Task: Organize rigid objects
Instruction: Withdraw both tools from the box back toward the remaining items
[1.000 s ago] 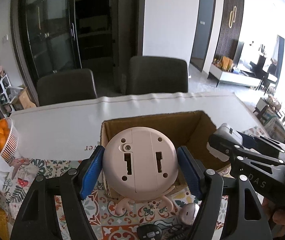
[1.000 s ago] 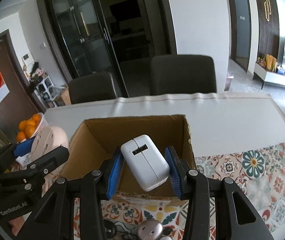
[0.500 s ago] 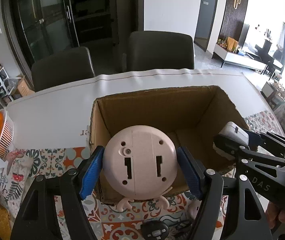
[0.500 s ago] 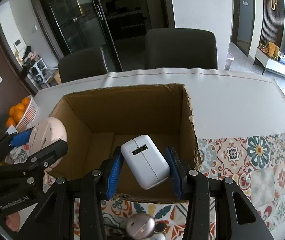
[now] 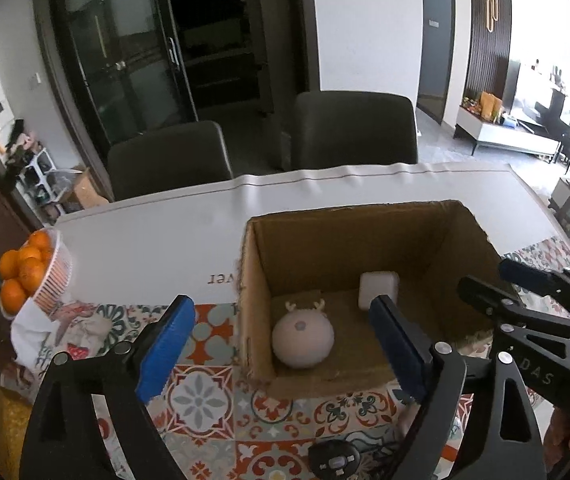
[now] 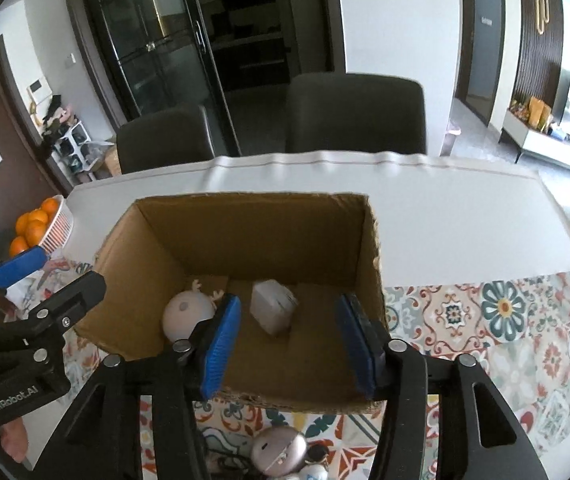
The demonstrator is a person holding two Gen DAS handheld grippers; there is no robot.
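With both things lying in the brown cardboard box [image 6: 369, 240], the round pink antlered gadget [image 5: 303, 338] on the left and the white rounded block [image 6: 273, 312] right of it, the left gripper [image 5: 281, 354] and right gripper [image 6: 287, 346], whose jaws have just been opening, stand wide and empty and are best lifted straight clear of the box walls before reaching for the small things on the near tiled bench [image 6: 525, 320].

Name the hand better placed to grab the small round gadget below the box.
Right. The round gadget lies just under the right gripper, between its open fingers; in the left wrist view it hides behind the left gripper.

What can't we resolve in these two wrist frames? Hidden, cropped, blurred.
- Left wrist: white box lower part hidden by the left gripper finger.
- Left wrist: dark round device cut off by the bottom edge; type unclear.
- Right wrist: round pink device partly behind the right gripper finger.
- Right wrist: small items near the bottom edge, cropped; cannot identify.
- Both: near floor of the cardboard box hidden by its front wall.
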